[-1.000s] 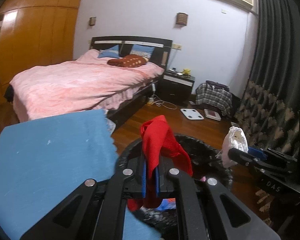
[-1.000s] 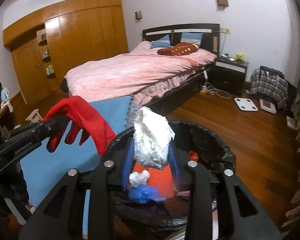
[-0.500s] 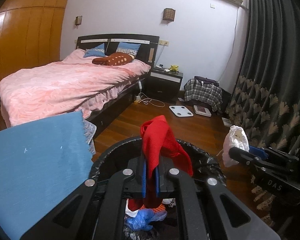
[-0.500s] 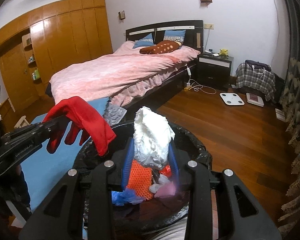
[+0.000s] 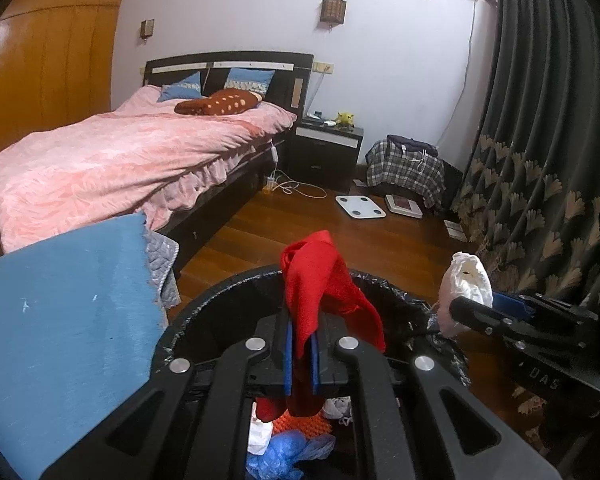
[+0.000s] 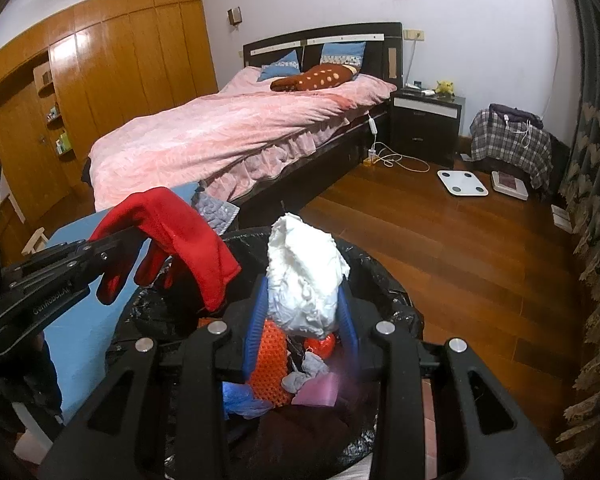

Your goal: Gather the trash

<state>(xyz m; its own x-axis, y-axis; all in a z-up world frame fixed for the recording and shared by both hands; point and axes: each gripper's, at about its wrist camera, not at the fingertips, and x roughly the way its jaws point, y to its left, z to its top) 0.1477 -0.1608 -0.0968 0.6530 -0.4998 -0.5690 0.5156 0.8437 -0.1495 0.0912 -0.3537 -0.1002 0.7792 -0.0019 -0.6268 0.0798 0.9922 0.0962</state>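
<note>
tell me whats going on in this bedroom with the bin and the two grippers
A person is collecting trash with a hand-held gripper in each hand. The left hand-held gripper is shut on a red glove, and the right hand-held gripper has a crumpled white wad between its blue pads, its jaws just easing open. Both hang over the black-lined trash bin, which already holds orange, blue and pink scraps. Neither item has been dropped yet.

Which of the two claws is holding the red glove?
The left claw. Its pads pinch the red glove over the bin; the right claw holds a white paper wad instead.
</note>
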